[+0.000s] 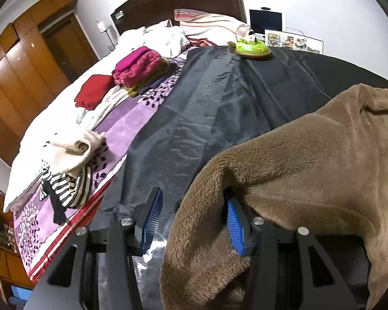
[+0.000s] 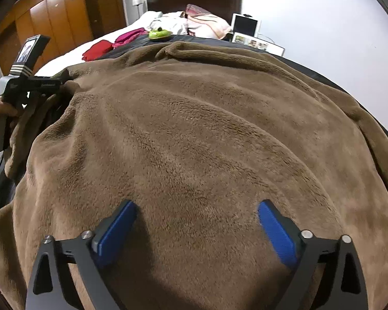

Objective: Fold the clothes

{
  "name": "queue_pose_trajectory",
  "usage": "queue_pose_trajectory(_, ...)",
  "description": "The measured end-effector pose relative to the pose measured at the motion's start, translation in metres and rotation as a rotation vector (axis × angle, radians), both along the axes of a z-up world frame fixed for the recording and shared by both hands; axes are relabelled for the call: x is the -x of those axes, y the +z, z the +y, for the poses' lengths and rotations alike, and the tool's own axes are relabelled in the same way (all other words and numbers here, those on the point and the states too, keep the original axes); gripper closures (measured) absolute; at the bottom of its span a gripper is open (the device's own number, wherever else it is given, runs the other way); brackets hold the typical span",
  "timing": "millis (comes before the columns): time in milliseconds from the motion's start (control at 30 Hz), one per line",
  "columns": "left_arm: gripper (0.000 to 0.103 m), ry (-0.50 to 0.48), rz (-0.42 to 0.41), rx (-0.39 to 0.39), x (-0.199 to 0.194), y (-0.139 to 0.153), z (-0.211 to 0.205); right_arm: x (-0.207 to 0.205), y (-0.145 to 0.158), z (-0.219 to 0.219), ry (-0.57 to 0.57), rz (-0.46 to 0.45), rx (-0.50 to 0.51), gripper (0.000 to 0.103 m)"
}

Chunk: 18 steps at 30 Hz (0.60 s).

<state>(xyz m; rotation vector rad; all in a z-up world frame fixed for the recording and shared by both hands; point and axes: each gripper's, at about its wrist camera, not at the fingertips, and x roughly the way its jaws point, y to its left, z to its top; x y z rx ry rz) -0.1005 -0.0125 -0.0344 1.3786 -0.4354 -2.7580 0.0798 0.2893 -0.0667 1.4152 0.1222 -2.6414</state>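
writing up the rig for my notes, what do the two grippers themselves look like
Both match: the left gripper and right gripper each have matte black angular linkage arms with triangular cut-outs, round silver pivot bolts, and jaws faced with bright blue ribbed pads. Seen from the right wrist view, the left unit carries a small black camera with a lit screen on a grey mount. No cables or sleeves show.

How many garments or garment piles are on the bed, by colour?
Brown: 1, fleece garment
Red: 1, folded garment
Pink: 1, pile
Cream: 1, garment
Black-and-white striped: 1, garment
Total: 5
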Motion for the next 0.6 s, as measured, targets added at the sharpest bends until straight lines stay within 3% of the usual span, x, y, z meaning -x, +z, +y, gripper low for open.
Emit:
queue_pose_trajectory(233,0.050,0.021,-0.010,0.021,-0.002,0.002,-0.002,-0.008,0.006,0.016,0.031,-0.010,0.050,0.001)
queue_pose_trajectory(400,0.040,-0.004,0.018,0.084,-0.019,0.017,0.005,-0.030,0.024,0.039,0.023,-0.001,0.113,0.001)
queue_pose_trajectory(467,0.029,-0.008,0.025,0.050,-0.027,0.026,0.003,-0.046,0.039,0.054,0.000,0.037,0.098,0.001)
queue_pose_trajectory(600,0.025,-0.012,0.015,-0.045,-0.037,0.040,0.005,-0.071,0.068,0.098,-0.107,0.105,0.073,0.001)
